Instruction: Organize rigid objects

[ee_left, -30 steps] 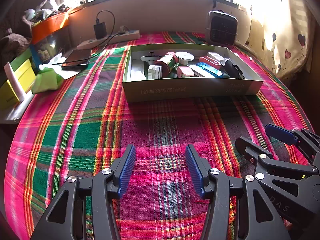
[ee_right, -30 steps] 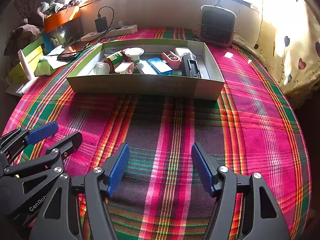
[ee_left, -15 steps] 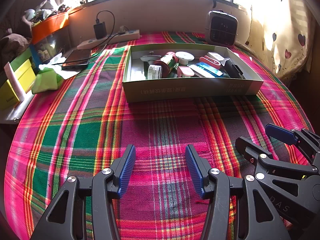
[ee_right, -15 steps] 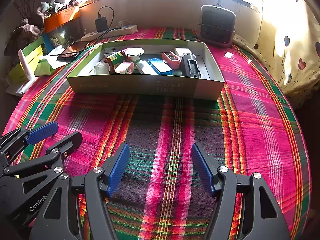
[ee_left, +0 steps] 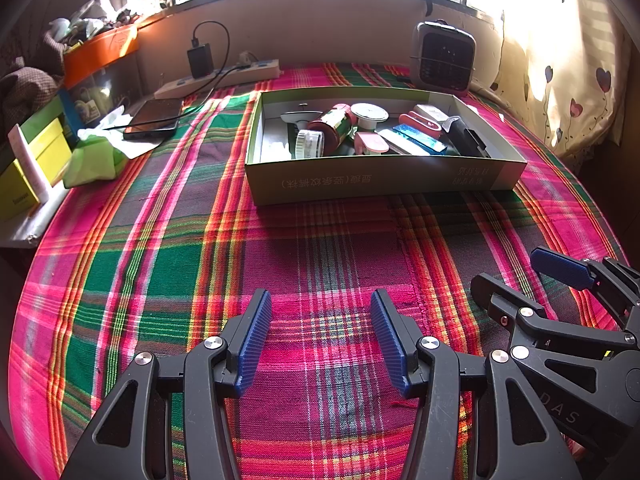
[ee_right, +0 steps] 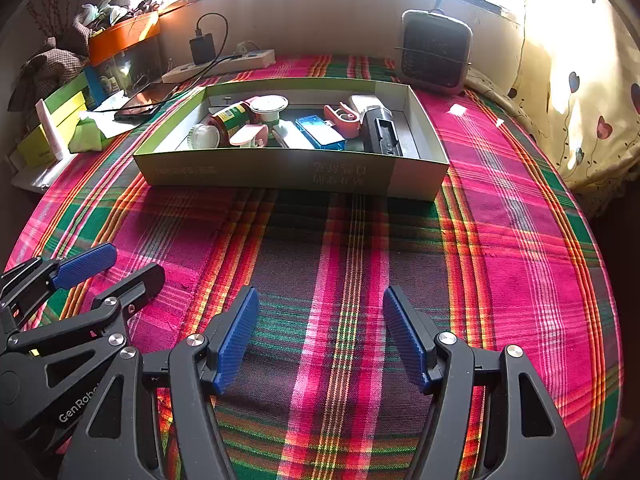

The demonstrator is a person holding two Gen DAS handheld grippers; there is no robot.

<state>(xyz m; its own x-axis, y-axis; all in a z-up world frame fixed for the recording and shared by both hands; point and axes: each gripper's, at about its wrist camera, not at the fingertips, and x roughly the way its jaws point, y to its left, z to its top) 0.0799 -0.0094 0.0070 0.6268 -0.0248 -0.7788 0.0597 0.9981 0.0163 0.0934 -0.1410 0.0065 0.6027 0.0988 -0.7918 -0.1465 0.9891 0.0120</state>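
Holding both claws low over the plaid cloth (ee_left: pixel 320 240), I kept my left gripper (ee_left: pixel 320 336) spread wide with nothing between its blue pads, and my right gripper (ee_right: pixel 320 332) just as wide and empty, side by side. Ahead of both sat the green cardboard box (ee_right: pixel 296 172), with the red can (ee_left: pixel 334 124), blue case (ee_right: pixel 320 132) and black device (ee_right: pixel 382 136) inside. Beyond it stood a small heater (ee_right: pixel 434 52) and a power strip (ee_left: pixel 218 78) under the bright window.

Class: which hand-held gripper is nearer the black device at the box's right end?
Right, probably: it sits almost straight below the black device; the left sits further leftward.
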